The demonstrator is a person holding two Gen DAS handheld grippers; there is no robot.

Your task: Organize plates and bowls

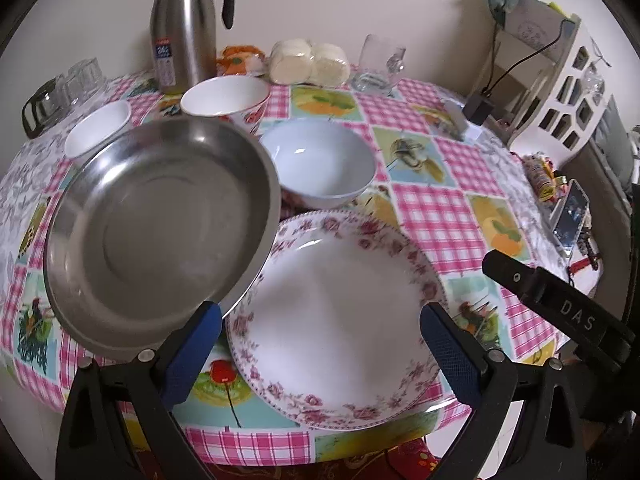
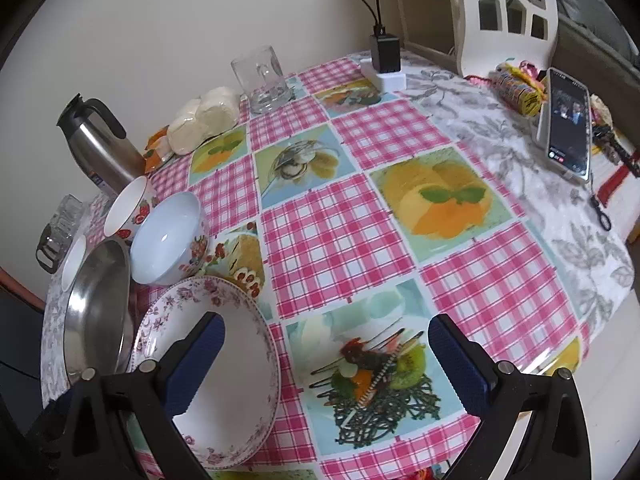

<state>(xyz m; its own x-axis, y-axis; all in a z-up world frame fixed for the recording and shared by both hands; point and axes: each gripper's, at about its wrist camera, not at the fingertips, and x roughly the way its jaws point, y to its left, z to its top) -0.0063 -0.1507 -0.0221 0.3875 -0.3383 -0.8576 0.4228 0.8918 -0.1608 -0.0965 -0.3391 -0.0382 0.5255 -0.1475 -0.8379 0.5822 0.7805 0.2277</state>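
Observation:
A steel plate (image 1: pixel 156 232) lies at the left, its right rim resting on a floral-rimmed white plate (image 1: pixel 340 320). A pale blue bowl (image 1: pixel 320 164) stands behind them, a strawberry-patterned bowl (image 1: pixel 226 98) farther back and a small white bowl (image 1: pixel 98 130) at far left. My left gripper (image 1: pixel 320 352) is open above the floral plate, holding nothing. My right gripper (image 2: pixel 326 364) is open over the tablecloth, its left finger (image 2: pixel 200 360) above the floral plate (image 2: pixel 224 380). The steel plate (image 2: pixel 96 320), blue bowl (image 2: pixel 168 236) and strawberry bowl (image 2: pixel 130 206) show at left.
A steel thermos (image 1: pixel 184 28), wrapped buns (image 1: pixel 308 62), a glass mug (image 1: pixel 378 64) and upturned glasses (image 1: pixel 68 88) line the back wall. A charger block (image 2: pixel 385 56), a phone (image 2: pixel 568 124) and a white rack (image 1: pixel 560 92) stand at the right. The other gripper's arm (image 1: pixel 560 304) is at right.

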